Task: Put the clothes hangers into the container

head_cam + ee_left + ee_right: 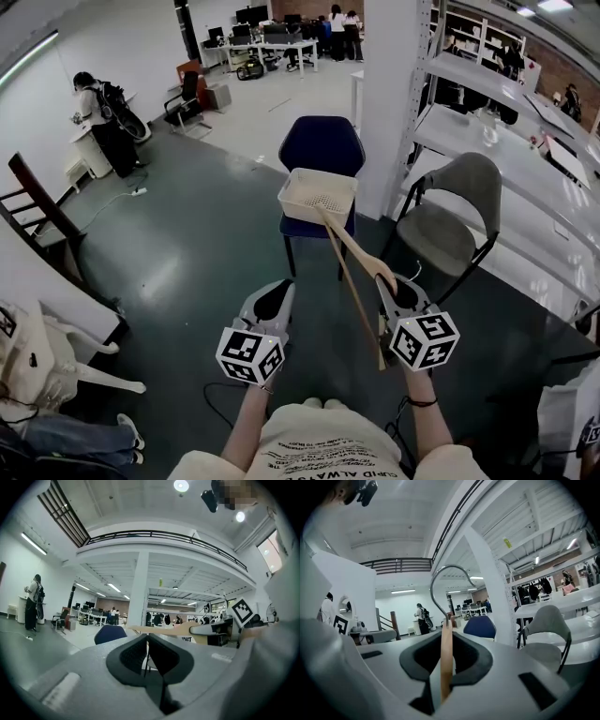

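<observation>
One blue chair (321, 142) stands ahead, a white mesh container (317, 194) on its seat. A wooden hanger (356, 247), probably stiff, light and smooth, points toward the container. The right gripper (392, 287) pinches the wood just below the metal hook, likely its balance point. The left gripper (279, 292) is closed and empty.

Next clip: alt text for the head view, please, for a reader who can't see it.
Seen from above, the right gripper holds a wooden clothes hanger in its fingers, the hanger's far end reaching toward a cream basket on a blue chair ahead. The left gripper is shut and empty beside it.
</observation>
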The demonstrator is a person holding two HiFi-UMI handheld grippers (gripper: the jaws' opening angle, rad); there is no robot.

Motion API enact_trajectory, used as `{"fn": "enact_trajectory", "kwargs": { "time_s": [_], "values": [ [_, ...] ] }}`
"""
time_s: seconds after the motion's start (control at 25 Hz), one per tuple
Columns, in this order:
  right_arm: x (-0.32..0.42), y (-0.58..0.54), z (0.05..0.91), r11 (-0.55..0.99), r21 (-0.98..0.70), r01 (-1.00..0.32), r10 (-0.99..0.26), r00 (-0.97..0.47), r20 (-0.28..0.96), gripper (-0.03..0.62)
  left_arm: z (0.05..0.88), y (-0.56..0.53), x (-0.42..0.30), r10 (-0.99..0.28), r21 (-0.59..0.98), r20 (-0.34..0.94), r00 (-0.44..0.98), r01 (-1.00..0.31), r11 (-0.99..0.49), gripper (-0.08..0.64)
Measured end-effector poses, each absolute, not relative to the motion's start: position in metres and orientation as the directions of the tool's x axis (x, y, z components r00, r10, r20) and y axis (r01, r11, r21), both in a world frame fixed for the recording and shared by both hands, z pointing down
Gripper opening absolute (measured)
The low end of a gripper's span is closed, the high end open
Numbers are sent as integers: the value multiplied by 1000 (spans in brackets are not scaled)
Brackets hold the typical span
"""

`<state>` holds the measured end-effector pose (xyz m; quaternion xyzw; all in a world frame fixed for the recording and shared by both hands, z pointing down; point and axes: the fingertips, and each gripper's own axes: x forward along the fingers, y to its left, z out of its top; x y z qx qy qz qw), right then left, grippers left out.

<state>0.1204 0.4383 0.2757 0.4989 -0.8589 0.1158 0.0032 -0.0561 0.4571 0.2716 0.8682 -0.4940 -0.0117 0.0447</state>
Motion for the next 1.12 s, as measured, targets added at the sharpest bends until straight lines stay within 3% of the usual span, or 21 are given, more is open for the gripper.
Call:
{"fn": "enact_trajectory", "kwargs": {
  "time_s": [0.72, 1.12],
  "values": [
    [177, 400, 282, 462, -258, -849, -863, -497, 89, 54, 265, 427, -25, -890, 69, 14, 455, -889, -453, 28],
    [160, 317, 302, 454, -277, -847, -855, -502, 131, 54, 282, 343, -43, -892, 106, 42, 450, -890, -444, 28]
  ]
}}
